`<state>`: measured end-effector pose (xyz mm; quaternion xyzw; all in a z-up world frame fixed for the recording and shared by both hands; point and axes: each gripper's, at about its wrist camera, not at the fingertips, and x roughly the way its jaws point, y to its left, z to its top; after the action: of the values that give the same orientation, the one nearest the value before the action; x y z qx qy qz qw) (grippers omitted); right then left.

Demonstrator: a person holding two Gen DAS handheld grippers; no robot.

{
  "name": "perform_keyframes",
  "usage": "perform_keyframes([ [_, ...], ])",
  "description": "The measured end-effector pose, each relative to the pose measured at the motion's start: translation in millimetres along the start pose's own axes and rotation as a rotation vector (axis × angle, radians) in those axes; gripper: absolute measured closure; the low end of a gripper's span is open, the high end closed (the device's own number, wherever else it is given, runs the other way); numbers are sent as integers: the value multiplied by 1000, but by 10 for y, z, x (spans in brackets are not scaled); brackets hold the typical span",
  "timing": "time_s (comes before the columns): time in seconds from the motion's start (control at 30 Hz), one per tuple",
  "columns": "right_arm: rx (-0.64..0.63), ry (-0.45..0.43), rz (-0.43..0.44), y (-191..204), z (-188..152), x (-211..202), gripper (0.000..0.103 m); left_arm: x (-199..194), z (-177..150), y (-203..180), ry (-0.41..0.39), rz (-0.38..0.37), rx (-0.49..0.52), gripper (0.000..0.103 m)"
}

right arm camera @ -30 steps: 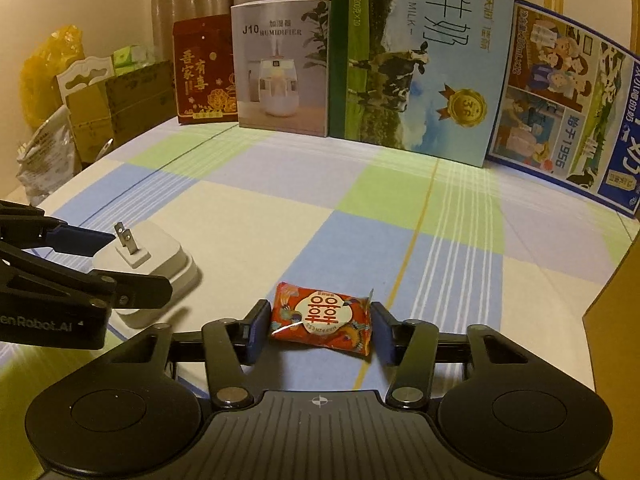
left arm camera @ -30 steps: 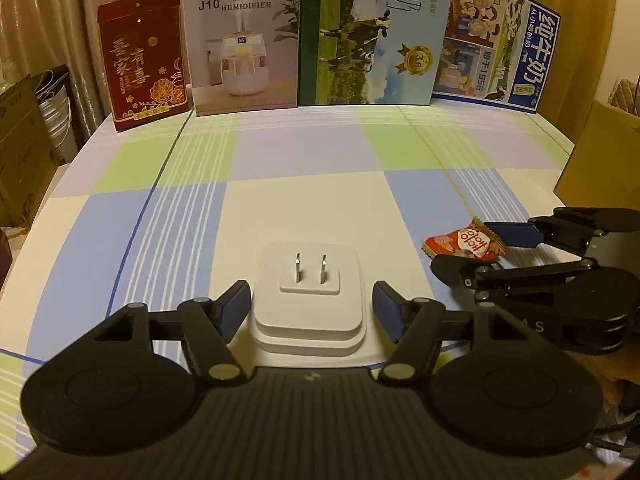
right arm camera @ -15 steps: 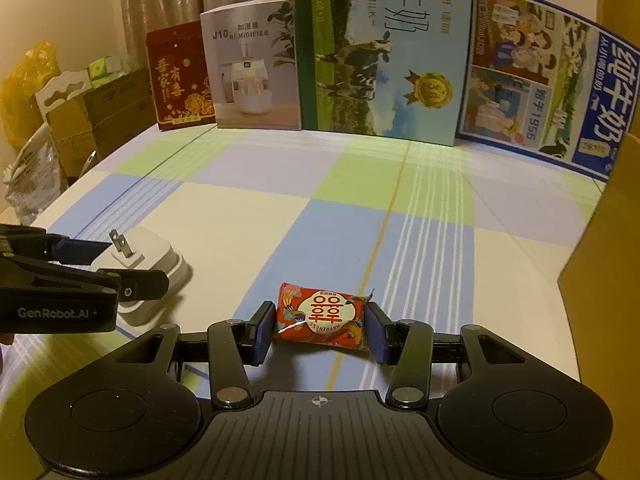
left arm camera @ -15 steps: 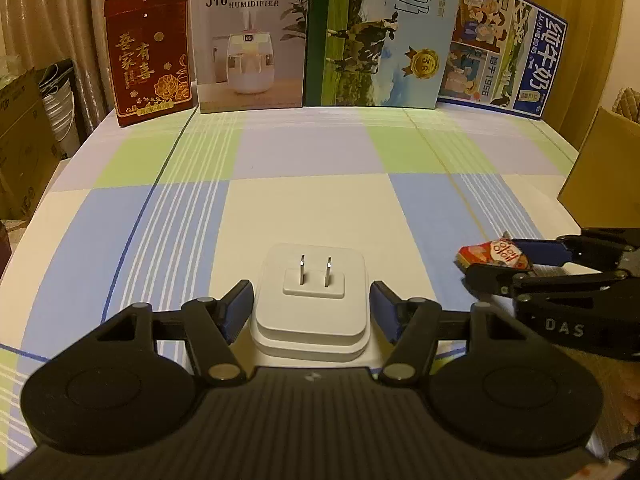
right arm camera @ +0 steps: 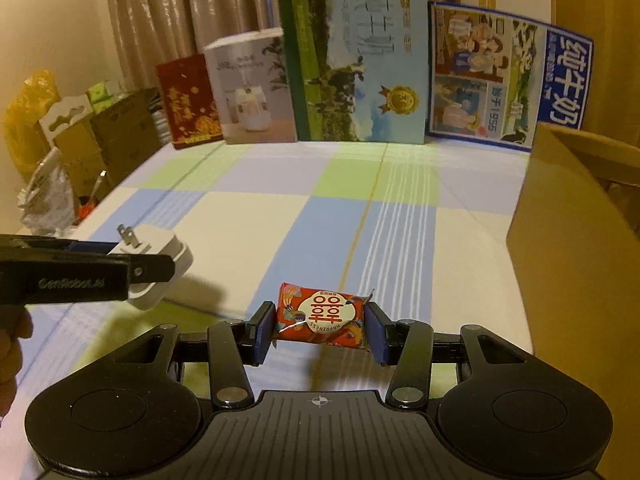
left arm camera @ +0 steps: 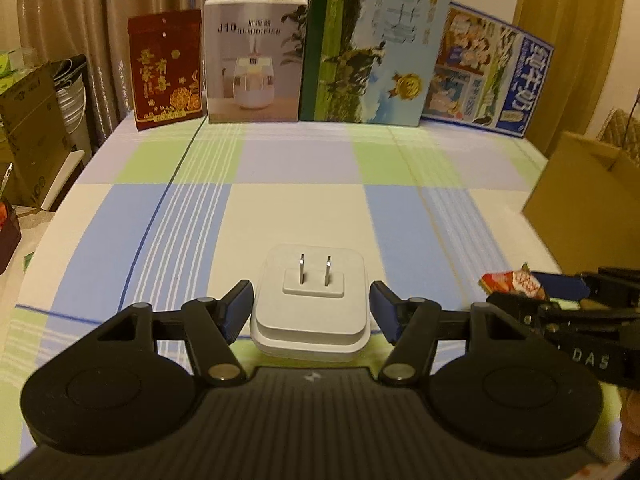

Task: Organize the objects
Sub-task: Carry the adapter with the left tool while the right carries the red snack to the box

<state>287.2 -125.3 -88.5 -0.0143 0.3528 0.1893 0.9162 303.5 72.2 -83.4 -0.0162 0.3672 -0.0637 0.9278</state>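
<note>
Two blue-padded grippers: boxy white plug (left arm camera: 310,304), crinkly red sachet (right arm camera: 320,318).

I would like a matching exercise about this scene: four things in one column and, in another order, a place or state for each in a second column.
Column one:
1. white plug adapter
2. red candy packet
3. brown cardboard box
4. humidifier box

Column two:
a. open-topped, at the right edge of the table
b. between the left gripper's fingers, prongs up
c. standing at the far edge, in front of the curtain
d. clamped in the right gripper

Pairs: 1-b, 2-d, 3-a, 4-c
</note>
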Motion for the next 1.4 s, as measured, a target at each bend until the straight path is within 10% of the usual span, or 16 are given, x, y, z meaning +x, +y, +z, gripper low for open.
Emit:
perform_keyframes([
  [0.8, 97, -151, -123, -267, -341, -2435, 58, -2044, -423, -1020, -105, -61, -36, 44],
  [1.4, 223, -195, -258, -882, -739, -3369, 58, -2517, -567, -2039, -94, -196, 59, 44],
])
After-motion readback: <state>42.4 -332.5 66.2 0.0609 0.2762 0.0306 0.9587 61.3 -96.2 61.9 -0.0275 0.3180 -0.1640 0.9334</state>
